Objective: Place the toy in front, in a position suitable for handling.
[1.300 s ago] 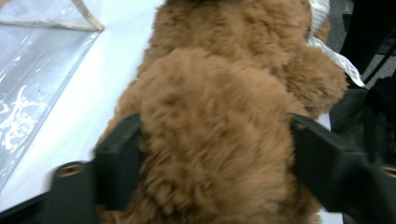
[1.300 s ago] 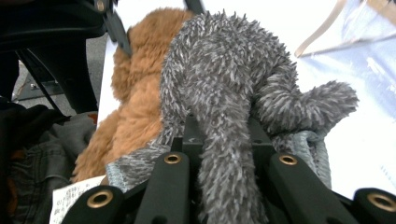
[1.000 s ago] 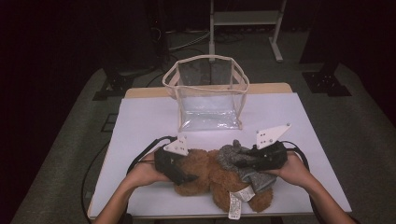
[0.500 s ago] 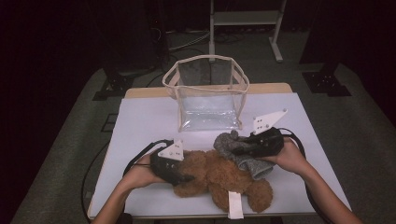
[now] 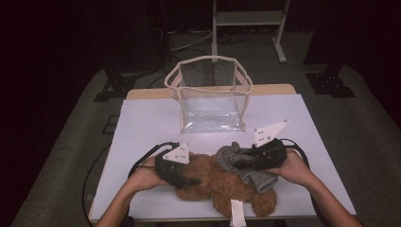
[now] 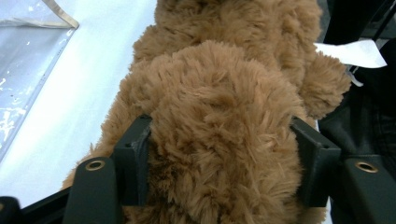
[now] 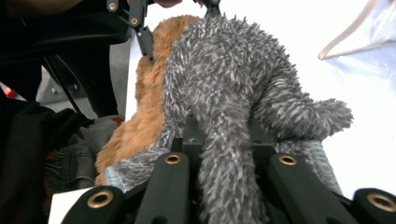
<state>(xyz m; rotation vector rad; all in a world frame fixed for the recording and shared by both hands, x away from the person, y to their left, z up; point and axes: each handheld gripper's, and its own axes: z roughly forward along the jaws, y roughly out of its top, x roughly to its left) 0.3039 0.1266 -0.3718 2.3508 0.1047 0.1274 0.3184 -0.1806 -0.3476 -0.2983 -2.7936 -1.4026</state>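
Sitting on the white table (image 5: pixel 142 123): clear plastic bag (image 5: pixel 209 94) upright, open-topped, toward the far edge. Brown teddy bear (image 5: pixel 222 182) lies well nearer than the bag, at the near edge. Left gripper (image 5: pixel 182 176) jaws spread around the bear's plush body, pressing both sides. Right gripper (image 5: pixel 236 161) jaws clamped on grey fuzzy fabric (image 5: pixel 231 156) draped over the bear.

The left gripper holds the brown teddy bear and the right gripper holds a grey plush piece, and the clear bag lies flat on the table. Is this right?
Not quite. In the high view the clear bag stands upright and open, not flat. The rest holds: left gripper on the brown teddy bear, right gripper on the grey plush piece.
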